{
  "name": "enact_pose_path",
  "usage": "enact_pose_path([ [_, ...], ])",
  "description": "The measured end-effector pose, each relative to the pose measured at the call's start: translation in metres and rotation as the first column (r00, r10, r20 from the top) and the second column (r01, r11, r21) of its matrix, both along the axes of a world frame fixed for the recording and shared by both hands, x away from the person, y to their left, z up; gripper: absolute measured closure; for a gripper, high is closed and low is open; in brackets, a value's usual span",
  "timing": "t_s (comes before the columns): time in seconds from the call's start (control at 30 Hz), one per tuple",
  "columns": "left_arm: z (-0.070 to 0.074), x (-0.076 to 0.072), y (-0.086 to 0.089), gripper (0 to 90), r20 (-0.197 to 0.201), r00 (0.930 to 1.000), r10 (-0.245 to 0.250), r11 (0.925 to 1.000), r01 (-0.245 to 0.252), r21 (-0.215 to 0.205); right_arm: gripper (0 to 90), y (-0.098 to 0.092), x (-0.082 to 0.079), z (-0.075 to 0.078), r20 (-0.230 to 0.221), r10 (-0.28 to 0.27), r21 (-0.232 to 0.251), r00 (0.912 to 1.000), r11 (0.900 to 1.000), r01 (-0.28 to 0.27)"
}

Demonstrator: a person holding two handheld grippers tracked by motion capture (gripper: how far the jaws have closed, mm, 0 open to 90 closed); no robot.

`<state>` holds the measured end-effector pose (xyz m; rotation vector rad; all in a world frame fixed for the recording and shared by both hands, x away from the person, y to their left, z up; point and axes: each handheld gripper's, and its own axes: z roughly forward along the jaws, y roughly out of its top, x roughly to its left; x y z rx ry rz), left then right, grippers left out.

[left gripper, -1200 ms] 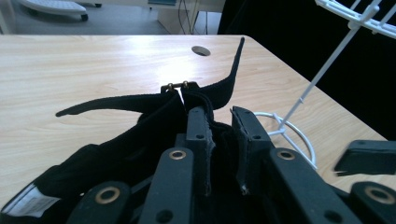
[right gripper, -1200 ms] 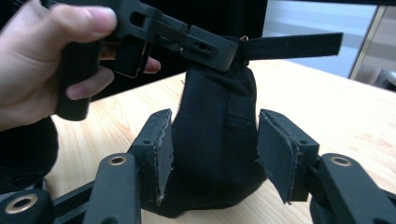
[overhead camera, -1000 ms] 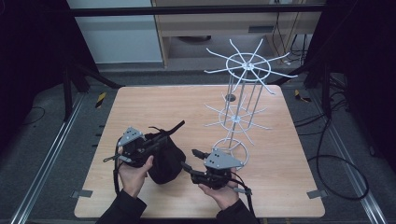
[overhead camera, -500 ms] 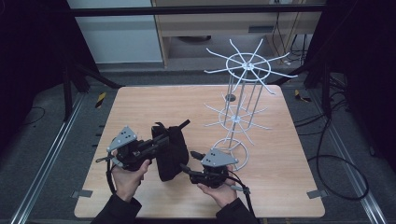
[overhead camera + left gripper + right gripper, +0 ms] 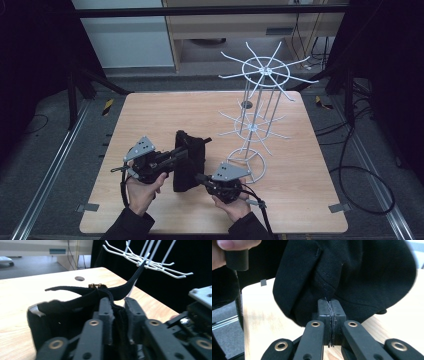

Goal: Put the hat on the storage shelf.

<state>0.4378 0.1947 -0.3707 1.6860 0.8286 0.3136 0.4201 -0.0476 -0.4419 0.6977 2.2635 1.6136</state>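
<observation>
Both tongs are gripping a black cap [image 5: 189, 160], which is sitting between the two hands near the front edge of the desk [image 5: 150, 115]. The right tongs [image 5: 202, 178] are clamped fully together on a thin fold of the cap's fabric, having just been closing; in the right gripper view the cloth is pinched flat between the pads [image 5: 331, 312]. The left tongs [image 5: 184, 152] are standing partly apart with the cap's thicker back section bunched between them, having just been opening a little, and the pads appear to be pressing on that bundle. The adjustment strap [image 5: 85, 291] with its small brass buckle [image 5: 95, 285] is arching up and away above the left tongs. Holding the cap at two opposite points is presumably keeping it spread and upright off the desk, so the body can be steered as one piece. A white wire rack [image 5: 260, 100] is standing on the right of the desk, well apart from the cap, and is judged the likely hanging place.
</observation>
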Motion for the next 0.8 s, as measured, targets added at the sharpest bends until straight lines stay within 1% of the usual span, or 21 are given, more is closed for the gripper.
enact_pose_path([
  [0.03,0.0,-0.001,0.003,65.6,0.01,0.9998,0.018,0.9998,-0.018,-0.002,89.9,-0.003,-0.001,0.003,0.012,-0.015,0.003,0.9998,1.0,0.015],
  [0.07,0.0,-0.001,0.003,59.8,0.01,0.9998,0.018,0.9998,-0.018,-0.002,89.9,-0.003,-0.001,0.003,0.012,-0.015,0.003,0.9998,1.0,0.015],
  [0.1,0.0,-0.004,0.007,55.6,0.023,0.9992,0.034,0.9994,-0.034,-0.001,89.9,-0.005,-0.002,0.007,0.027,-0.037,0.004,0.9989,0.999,0.037],
  [0.13,0.0,-0.004,0.007,53.4,0.023,0.9992,0.034,0.9994,-0.034,-0.001,89.9,-0.005,-0.002,0.007,0.027,-0.037,0.004,0.9989,0.999,0.037],
  [0.17,0.0,-0.008,0.01,53.4,0.031,0.9987,0.041,0.9991,-0.041,0.001,89.9,-0.005,-0.002,0.008,0.023,-0.047,0.012,0.9986,0.999,0.047],
  [0.2,0.0,-0.011,0.012,50.6,0.041,0.9979,0.05,0.9987,-0.05,0.004,89.9,-0.005,-0.002,0.01,0.016,-0.052,0.023,0.9985,0.998,0.051],
  [0.23,-0.001,-0.021,0.016,46.6,0.056,0.9967,0.059,0.9979,-0.06,0.023,89.9,-0.003,-0.002,0.012,0.01,-0.061,0.027,0.9981,0.998,0.06],
  [0.27,-0.001,-0.021,0.016,45.0,0.056,0.9967,0.059,0.9979,-0.06,0.023,89.9,-0.003,-0.002,0.012,0.01,-0.061,0.027,0.9981,0.998,0.06],
  [0.3,-0.003,-0.026,0.018,43.7,0.056,0.9963,0.065,0.9972,-0.067,0.034,89.9,0.001,-0.002,0.015,0.015,-0.072,0.021,0.9973,0.997,0.072],
  [0.4,-0.012,-0.04,0.023,42.9,0.04,0.9972,0.063,0.9958,-0.065,0.064,89.9,0.005,-0.002,0.017,0.027,-0.089,0.011,0.9956,0.996,0.089],
  [0.43,-0.02,-0.049,0.024,42.2,0.025,0.9978,0.061,0.9947,-0.062,0.082,89.9,0.009,-0.002,0.019,0.027,-0.107,0.008,0.9939,0.994,0.107],
  [0.47,-0.02,-0.049,0.024,42.2,0.025,0.9978,0.061,0.9947,-0.062,0.082,89.9,0.009,-0.002,0.019,0.027,-0.107,0.008,0.9939,0.994,0.107],
  [0.5,-0.028,-0.053,0.023,42.2,0.011,0.9982,0.058,0.9925,-0.059,0.107,89.8,0.013,-0.002,0.021,0.027,-0.12,0.007,0.9924,0.993,0.12],
  [0.53,-0.028,-0.053,0.023,42.2,0.011,0.9982,0.058,0.9925,-0.059,0.107,89.8,0.013,-0.002,0.021,0.027,-0.12,0.007,0.9924,0.993,0.12],
  [0.57,-0.035,-0.056,0.019,42.2,0.001,0.9982,0.059,0.9885,-0.059,0.139,89.8,0.017,-0.002,0.022,0.027,-0.131,0.007,0.991,0.991,0.131],
  [0.6,-0.035,-0.056,0.019,42.5,0.001,0.9982,0.059,0.9885,-0.059,0.139,89.8,0.017,-0.002,0.022,0.027,-0.131,0.007,0.991,0.991,0.131],
  [0.67,-0.041,-0.055,0.014,42.9,-0.008,0.998,0.063,0.9847,-0.061,0.163,89.8,0.02,-0.002,0.023,0.026,-0.134,0.009,0.9906,0.991,0.134],
  [0.7,-0.044,-0.054,0.012,45.4,-0.019,0.9977,0.065,0.9834,-0.06,0.171,89.8,0.022,-0.002,0.024,0.024,-0.13,0.013,0.9913,0.992,0.129],
  [0.73,-0.047,-0.053,0.011,45.4,-0.032,0.9975,0.063,0.9832,-0.057,0.173,89.8,0.022,-0.002,0.024,0.024,-0.13,0.013,0.9913,0.992,0.129],
  [0.77,-0.05,-0.052,0.008,52.4,-0.039,0.9972,0.063,0.9828,-0.056,0.176,89.7,0.024,-0.003,0.024,0.023,-0.126,0.013,0.9918,0.992,0.125],
  [0.8,-0.051,-0.051,0.008,57.5,-0.042,0.9976,0.056,0.9837,-0.048,0.173,89.6,0.025,-0.003,0.024,0.021,-0.124,0.01,0.9921,0.992,0.124],
])
